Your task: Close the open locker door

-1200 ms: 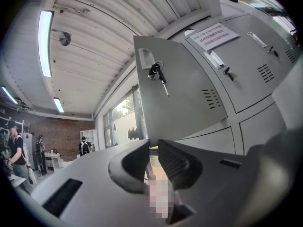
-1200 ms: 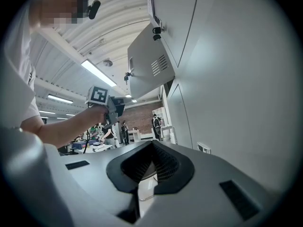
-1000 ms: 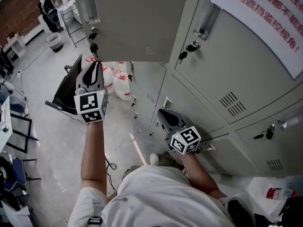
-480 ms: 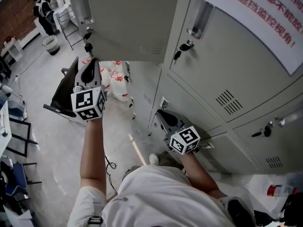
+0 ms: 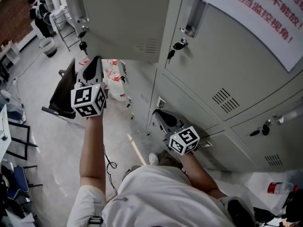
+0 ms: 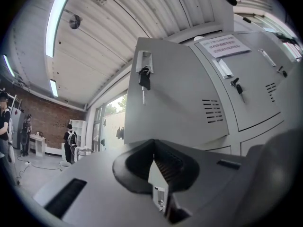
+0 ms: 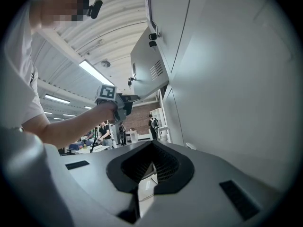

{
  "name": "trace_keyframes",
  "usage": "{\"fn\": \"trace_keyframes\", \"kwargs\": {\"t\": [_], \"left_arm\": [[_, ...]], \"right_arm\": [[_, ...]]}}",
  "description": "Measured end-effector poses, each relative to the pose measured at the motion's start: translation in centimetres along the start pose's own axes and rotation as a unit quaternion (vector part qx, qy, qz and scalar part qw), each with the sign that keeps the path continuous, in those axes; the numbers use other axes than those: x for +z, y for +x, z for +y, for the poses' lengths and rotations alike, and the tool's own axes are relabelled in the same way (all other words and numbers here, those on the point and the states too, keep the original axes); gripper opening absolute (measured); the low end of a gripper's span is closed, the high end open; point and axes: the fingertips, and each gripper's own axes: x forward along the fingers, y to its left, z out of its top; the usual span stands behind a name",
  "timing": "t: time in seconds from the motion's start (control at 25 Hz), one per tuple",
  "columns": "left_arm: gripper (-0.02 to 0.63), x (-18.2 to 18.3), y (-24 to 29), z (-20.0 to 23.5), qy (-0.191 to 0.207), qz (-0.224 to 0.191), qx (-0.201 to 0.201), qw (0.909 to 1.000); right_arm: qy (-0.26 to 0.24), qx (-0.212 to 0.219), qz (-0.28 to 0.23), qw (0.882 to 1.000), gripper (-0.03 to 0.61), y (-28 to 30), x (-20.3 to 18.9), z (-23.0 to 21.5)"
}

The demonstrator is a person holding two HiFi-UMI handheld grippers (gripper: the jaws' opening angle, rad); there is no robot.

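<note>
A white notice (image 5: 258, 6) on the neighbouring locker (image 5: 222, 60) carries red Chinese print. Its lower line ends "遮挡监控视角!", and the frame cuts off the upper line. The open locker door (image 5: 128, 22) stands out at upper left, with keys (image 5: 83, 45) hanging from its lock. The left claw (image 5: 93, 64), jaws together and empty, sits just under the door's edge; contact is unclear. The right claw (image 5: 162, 116) is likewise closed on nothing.

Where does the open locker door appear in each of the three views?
Head view: the open locker door fills the top, centre-left.
Left gripper view: centre of the picture, straight ahead of the jaws.
Right gripper view: small, upper centre, edge-on beside the lockers.
Shared landmark: the key hanging from its lock.
</note>
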Motion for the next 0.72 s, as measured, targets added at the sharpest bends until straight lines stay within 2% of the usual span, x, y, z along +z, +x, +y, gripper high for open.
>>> {"fn": "trace_keyframes", "kwargs": {"t": [0.32,0.72], "left_arm": [[0.005,0.2,2.1,-2.8,-0.002,0.001,-0.044,0.999],[0.005,0.3,4.1,-6.0,0.0,0.001,-0.075,0.9972]], "right_arm": [[0.001,-0.008,-0.001,1.0,0.009,-0.9,0.2,-0.3],[0.003,-0.02,0.001,1.0,0.009,-2.0,0.2,-0.8]]}}
